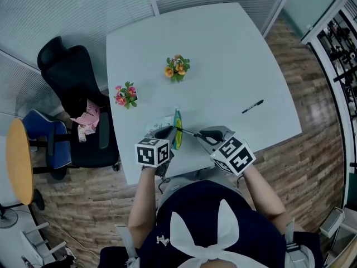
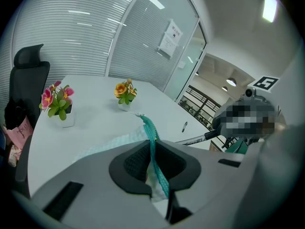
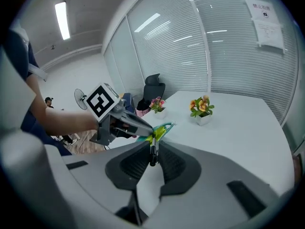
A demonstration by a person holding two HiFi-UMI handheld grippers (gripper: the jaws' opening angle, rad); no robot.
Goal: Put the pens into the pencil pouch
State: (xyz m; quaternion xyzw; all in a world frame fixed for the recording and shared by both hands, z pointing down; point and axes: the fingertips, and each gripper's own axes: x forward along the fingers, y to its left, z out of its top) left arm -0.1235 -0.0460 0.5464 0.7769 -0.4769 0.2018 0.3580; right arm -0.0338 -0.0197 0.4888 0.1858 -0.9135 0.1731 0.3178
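1. Head view is showing us leaning over the near edge of a white desk (image 1: 223,54), with a gripper in each hand and both meeting just past that edge.
2. We are keeping the left gripper (image 1: 165,133) clamped on the pencil pouch (image 1: 177,132). In the left gripper view its jaws are pressing together on the teal zipper edge (image 2: 150,128), which is standing up between them, and the pale mesh body of the pouch is lying ahead on the desk.
3. We are holding the right gripper (image 1: 206,136) clamped on a black pen (image 1: 189,132). In the right gripper view the jaws are pinching the barrel, and the pen is pointing away from us toward the pouch.
4. We are seeing the pen's tip sitting right at the yellow-green raised edge of the pouch. We cannot tell whether it is inside the opening.
5. We are seeing a second pen (image 1: 252,106) lying alone on the desk, well apart to the right of the pouch.
6. We are noticing an orange flower pot (image 1: 177,67) standing near the middle of the desk, and a pink flower pot (image 1: 126,95) standing closer to the left edge.
7. We are also seeing a black office chair (image 1: 75,94) standing beside the desk's left edge with a pink item (image 1: 86,118) on its seat, and a round yellow table (image 1: 17,161) farther left.
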